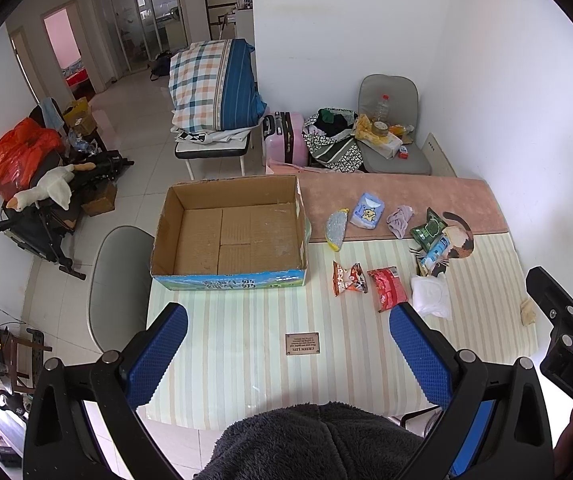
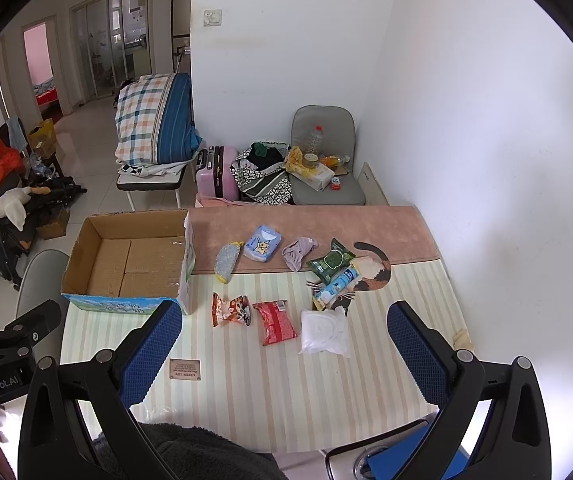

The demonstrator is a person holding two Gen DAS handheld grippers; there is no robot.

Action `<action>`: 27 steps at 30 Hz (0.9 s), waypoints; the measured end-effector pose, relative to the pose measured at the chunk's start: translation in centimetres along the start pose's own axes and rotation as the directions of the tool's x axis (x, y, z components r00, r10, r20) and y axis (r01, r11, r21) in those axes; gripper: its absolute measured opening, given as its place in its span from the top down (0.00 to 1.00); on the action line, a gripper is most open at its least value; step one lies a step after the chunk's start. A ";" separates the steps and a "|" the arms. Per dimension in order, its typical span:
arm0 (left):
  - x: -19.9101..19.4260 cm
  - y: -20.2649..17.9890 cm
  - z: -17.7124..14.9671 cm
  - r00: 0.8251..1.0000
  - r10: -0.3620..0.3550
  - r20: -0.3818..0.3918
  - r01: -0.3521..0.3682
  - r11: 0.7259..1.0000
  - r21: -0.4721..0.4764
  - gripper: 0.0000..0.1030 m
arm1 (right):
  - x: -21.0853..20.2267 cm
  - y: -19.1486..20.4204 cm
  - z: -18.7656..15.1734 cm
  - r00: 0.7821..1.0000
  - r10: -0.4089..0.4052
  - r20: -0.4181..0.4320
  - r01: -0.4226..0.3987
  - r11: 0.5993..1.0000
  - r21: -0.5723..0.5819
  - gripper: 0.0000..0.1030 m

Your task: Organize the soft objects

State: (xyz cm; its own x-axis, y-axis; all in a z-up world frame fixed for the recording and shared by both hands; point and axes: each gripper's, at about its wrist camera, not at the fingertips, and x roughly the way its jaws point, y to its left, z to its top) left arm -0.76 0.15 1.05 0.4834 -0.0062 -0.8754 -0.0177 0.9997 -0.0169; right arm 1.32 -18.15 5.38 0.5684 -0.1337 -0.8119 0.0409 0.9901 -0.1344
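Cardboard box [image 1: 230, 236] empty. Right of it: sponge [image 1: 336, 228], orange packet [image 1: 349, 278], red packet [image 1: 387, 289], white pack [image 1: 431, 295]. Likely light, crinkly, yielding; pinch mid-body. My left gripper [image 1: 288, 354] and right gripper [image 2: 284, 354] spread wide, holding nothing.

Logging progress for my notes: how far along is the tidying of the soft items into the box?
Nothing looks done: the cardboard box is empty. Nothing is in hand: the left tool and right tool both hover open. All is left, including the red packet, white pouch and purple cloth on the table.
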 end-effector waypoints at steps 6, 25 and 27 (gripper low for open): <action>0.2 -0.1 0.4 1.000 -0.001 -0.004 0.001 1.000 0.003 0.00 | 0.3 -0.1 0.1 1.000 0.010 -0.004 -0.010 1.000 0.014 0.00; 26.7 -11.2 5.1 0.933 -0.016 -0.359 0.048 0.996 0.081 0.00 | 33.2 -13.4 -4.1 0.864 0.031 -0.502 0.063 0.984 0.168 0.00; 30.2 -12.9 4.5 0.908 -0.024 -0.418 0.064 0.995 0.081 0.00 | 37.8 -13.6 -5.5 0.825 0.032 -0.564 0.055 0.989 0.137 0.00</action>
State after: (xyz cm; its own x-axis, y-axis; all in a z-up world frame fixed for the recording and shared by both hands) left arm 17.97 -12.84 -23.03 0.0732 -0.0399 -0.9965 0.0843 0.9959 -0.0337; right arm 17.75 -36.87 -26.61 0.0066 -0.1031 -0.9946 0.1842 0.9778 -0.1001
